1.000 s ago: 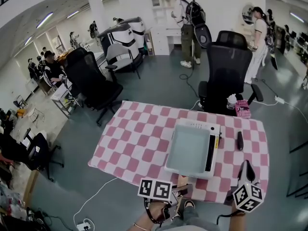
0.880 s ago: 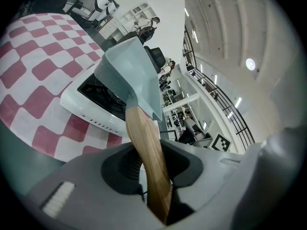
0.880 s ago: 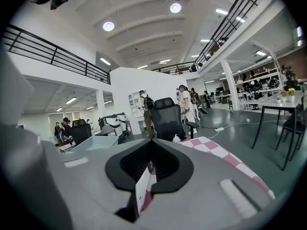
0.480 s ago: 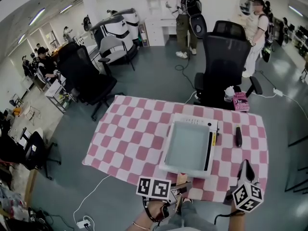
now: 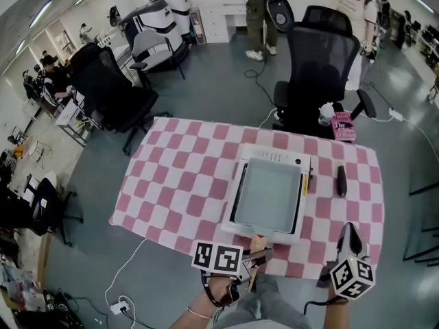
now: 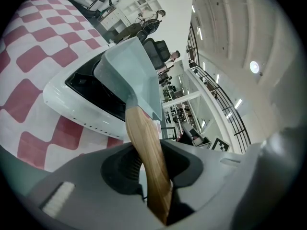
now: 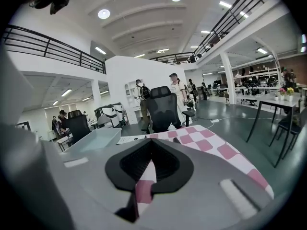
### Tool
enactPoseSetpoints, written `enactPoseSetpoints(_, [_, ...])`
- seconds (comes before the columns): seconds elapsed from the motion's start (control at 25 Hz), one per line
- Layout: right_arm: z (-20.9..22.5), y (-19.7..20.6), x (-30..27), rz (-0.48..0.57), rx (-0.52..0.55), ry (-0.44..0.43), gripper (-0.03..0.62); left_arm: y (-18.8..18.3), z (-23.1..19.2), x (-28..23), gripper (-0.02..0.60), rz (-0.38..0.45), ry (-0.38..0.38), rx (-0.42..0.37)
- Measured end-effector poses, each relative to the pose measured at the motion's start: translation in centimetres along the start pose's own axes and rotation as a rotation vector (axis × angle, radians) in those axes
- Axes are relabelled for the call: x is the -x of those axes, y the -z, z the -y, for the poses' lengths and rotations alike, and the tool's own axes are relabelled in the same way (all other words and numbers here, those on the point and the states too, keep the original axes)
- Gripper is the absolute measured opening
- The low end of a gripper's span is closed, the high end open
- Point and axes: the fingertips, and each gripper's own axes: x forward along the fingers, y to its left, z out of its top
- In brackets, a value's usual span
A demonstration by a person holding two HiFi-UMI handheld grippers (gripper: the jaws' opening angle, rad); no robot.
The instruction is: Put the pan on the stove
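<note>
A square pale blue-green pan with a wooden handle lies over the white stove on the pink-checked table. My left gripper is at the table's near edge, shut on the handle's end. In the left gripper view the handle runs from between the jaws of my left gripper up to the pan, which tilts over the stove's black top. Whether the pan rests on it I cannot tell. My right gripper is shut and empty near the table's near right corner.
A black bar-shaped object lies right of the stove. A pink box and a white bottle stand at the far edge, with a black office chair behind them. More chairs and people stand farther back.
The pan stays over the stove with the left gripper on its handle. Both grippers have sunk slightly, and the head view has shifted so the table sits farther left.
</note>
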Motion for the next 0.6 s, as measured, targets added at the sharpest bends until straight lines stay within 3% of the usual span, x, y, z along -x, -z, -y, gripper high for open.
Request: enactPoseSetpoints(0.6, [1.1, 0.6, -2.2, -0.045, 0.012, 0.012, 0.009, -1.3, -0.6, -2.4, 0.101, -0.031, 0.011, 0.017])
